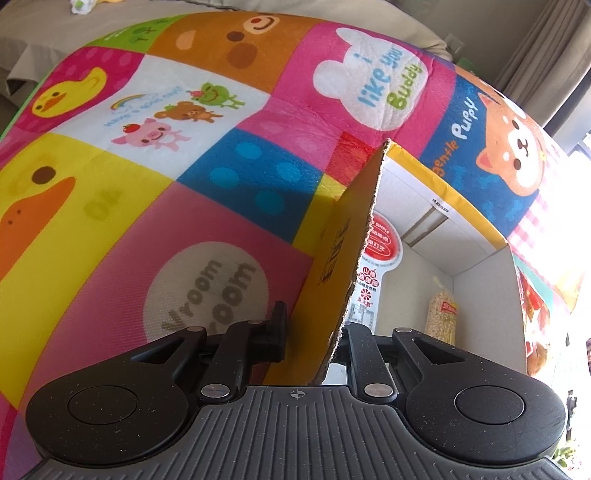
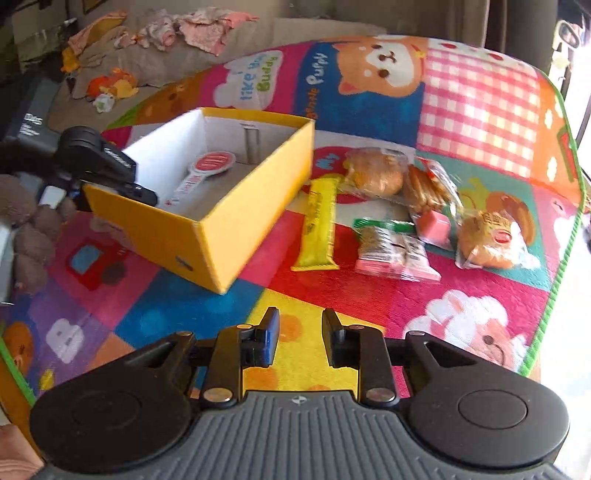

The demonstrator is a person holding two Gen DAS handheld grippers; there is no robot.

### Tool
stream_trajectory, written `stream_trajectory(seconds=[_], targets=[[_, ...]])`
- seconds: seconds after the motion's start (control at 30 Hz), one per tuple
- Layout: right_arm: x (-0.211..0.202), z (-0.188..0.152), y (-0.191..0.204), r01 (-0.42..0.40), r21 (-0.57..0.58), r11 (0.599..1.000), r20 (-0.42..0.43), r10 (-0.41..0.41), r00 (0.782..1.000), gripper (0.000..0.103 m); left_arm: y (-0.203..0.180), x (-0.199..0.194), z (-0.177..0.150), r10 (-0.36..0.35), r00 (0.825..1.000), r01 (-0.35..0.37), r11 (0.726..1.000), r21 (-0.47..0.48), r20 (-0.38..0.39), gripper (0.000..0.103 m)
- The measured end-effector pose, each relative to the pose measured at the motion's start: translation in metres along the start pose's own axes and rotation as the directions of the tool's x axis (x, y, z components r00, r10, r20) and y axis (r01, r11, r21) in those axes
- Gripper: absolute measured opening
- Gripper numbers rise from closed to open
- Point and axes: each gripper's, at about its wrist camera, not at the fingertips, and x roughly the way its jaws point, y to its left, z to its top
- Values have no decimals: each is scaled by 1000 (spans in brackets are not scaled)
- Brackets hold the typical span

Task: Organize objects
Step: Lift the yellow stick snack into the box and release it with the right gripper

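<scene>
Left gripper: I have my left gripper (image 1: 314,332) clamped on the near wall of the yellow box (image 2: 221,236); its jaws sit narrow, one finger outside the cardboard and one inside.
Right gripper: my right gripper (image 2: 300,341) hangs above the play mat (image 2: 480,103) with its jaws drawn in as far as they go and nothing between them; a small gap shows between the pads.
Yellow box: it stands open-topped on the mat, left of the loose snacks, tilted slightly in my grip.
Inside the box: I see a white packet with a red round label (image 1: 378,254) lying on the floor of the box, and a clear bag of pale grains (image 1: 441,314) against the far corner.
Loose snacks: a yellow bar (image 2: 319,229), a pink-and-green packet (image 2: 391,247), two wrapped buns (image 2: 376,173) and a bag of biscuits (image 2: 428,190) lie together on the mat, just right of the box.
Background: crumpled clothes (image 2: 195,29) lie beyond the mat.
</scene>
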Motion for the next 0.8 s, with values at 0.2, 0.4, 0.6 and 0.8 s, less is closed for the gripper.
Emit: stream_trajectory(seconds=[0.2, 0.4, 0.6, 0.8], targets=[[12, 22, 34, -35, -37, 999, 79, 37, 996, 27, -1, 3, 3, -21, 1000, 21, 999, 47, -7, 17], [40, 42, 36, 10, -10, 1000, 86, -9, 996, 27, -11, 14, 12, -22, 1000, 22, 996, 88, 6, 18], [33, 46, 11, 24, 31, 999, 92, -27, 995, 46, -9, 21, 20, -49, 999, 48, 997, 59, 10, 18], [35, 50, -11, 108, 71, 992, 78, -113, 991, 51, -7, 21, 20, -66, 998, 66, 997, 44, 17, 19]])
